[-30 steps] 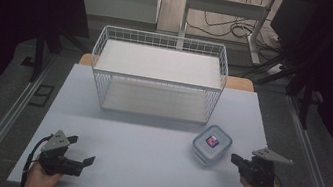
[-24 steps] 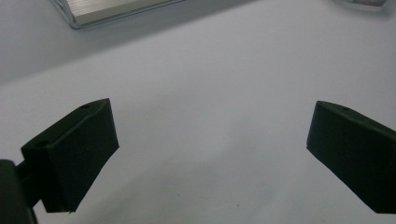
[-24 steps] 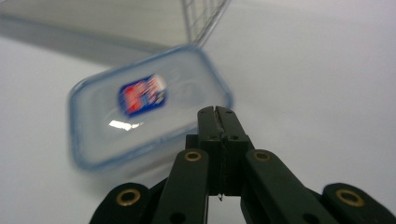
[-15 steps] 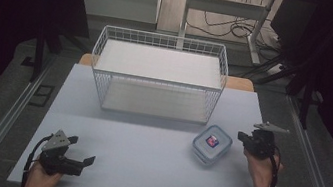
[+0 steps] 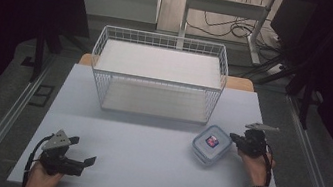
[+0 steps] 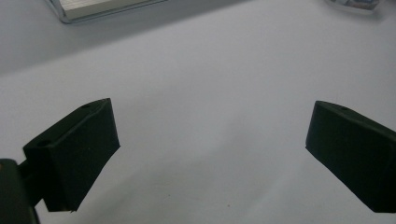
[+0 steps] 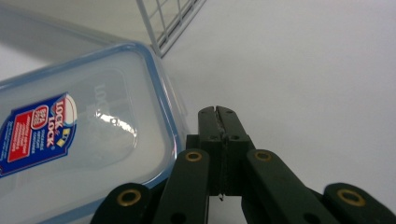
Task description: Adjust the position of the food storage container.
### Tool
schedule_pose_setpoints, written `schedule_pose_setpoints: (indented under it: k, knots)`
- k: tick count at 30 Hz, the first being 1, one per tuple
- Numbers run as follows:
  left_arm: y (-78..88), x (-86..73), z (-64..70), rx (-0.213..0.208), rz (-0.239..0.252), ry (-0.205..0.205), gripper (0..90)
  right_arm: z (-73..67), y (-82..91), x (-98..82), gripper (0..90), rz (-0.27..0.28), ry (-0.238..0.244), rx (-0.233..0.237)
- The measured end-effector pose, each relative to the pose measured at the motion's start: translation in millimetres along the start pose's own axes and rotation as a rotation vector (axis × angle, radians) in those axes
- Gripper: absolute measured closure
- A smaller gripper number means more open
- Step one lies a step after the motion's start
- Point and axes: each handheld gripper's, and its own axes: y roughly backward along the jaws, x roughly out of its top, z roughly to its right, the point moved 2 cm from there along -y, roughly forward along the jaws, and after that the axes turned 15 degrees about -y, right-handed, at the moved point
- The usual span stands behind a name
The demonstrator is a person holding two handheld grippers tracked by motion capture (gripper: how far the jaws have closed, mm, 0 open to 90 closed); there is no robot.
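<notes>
A clear plastic food box [image 5: 211,143] with a blue-rimmed lid and a red and blue label lies on the white table, right of centre. My right gripper [image 5: 234,138] is shut, its jaws pressed flat together with nothing between them, just to the right of the box. In the right gripper view the closed tips [image 7: 218,115] sit beside the box [image 7: 84,135], close to its right edge. My left gripper [image 5: 85,163] rests near the front left of the table, open. Its black jaws [image 6: 212,154] stand wide apart over bare table.
A white wire basket [image 5: 157,74] stands at the back middle of the table [image 5: 145,151]; its corner [image 7: 168,23] shows just beyond the box. Metal rails run along both sides of the table, and cables lie on the floor behind.
My right hand has moved away from the front edge and leftward, up to the right side of the food box. The left gripper has stayed where it was.
</notes>
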Motion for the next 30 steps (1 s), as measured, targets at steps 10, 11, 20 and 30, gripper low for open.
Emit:
schedule_pose_setpoints:
  k: [10,11,20,30]
  knots:
    - [0.0,0.3,0.4,-0.002,-0.004,-0.002,3.2,-24.5,13.2,-15.4,89.2,-0.069,0.022,0.051]
    - [-0.1,0.2,0.5,0.000,-0.007,-0.001,3.2,-27.6,13.8,-16.5,89.1,-0.073,0.026,0.057]
    - [-1.1,-0.6,-1.0,0.006,-0.013,0.008,3.7,-57.2,16.2,-31.2,89.2,-0.108,0.041,0.108]
    - [-3.0,0.5,0.0,0.008,-0.016,-0.005,3.8,-90.4,13.2,-42.5,89.2,-0.147,0.097,0.167]
